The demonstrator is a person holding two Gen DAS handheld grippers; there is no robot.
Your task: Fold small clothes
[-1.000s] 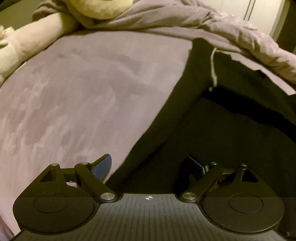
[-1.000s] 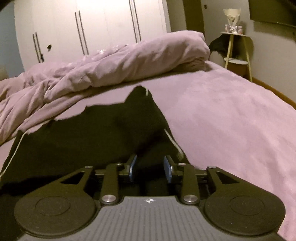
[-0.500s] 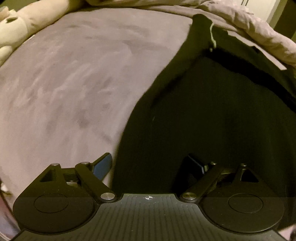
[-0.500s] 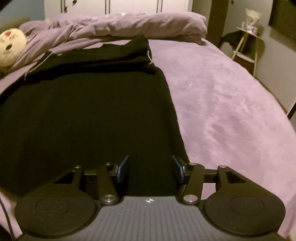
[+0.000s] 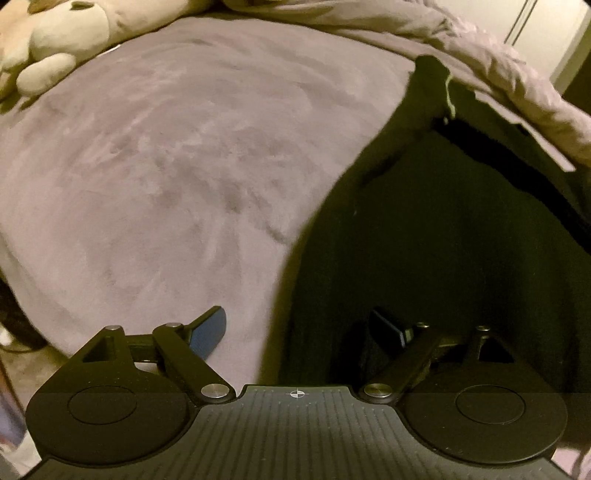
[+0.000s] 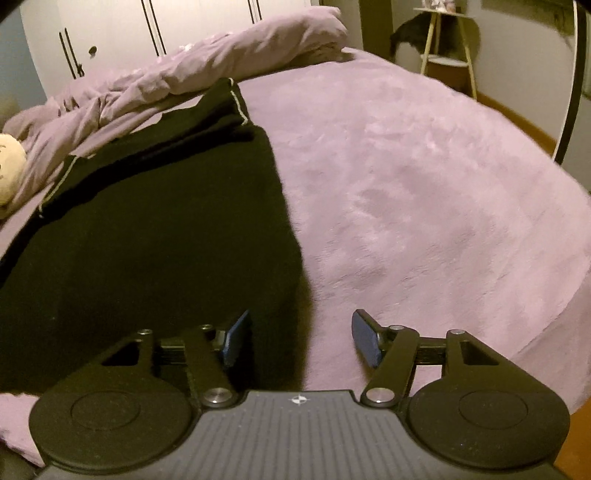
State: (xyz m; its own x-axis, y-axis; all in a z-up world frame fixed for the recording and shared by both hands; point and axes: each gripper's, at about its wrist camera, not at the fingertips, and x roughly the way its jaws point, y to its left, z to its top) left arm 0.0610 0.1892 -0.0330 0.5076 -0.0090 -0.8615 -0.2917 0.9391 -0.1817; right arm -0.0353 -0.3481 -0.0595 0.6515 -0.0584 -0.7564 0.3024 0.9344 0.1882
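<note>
Both grippers have drawn back along the bed since a second ago, so more of the black garment [image 6: 155, 229] shows ahead of each. Its near edge sits close beneath the right gripper [image 6: 301, 338], whose jaws have just been opening — the garment's right edge runs between them, with no pad pressing on it. The left gripper [image 5: 299, 328] points steeply down with its jaws spread wide, one finger over the purple blanket [image 5: 155, 177], the other over the dark cloth, nothing clamped. The garment lies flat on the blanket, its far end doubled over near the rumpled duvet [image 6: 192, 74] — pale stitching edges that fold. A plush toy [image 5: 55, 33] rests at the bed's far left. No readable writing shows anywhere.
</note>
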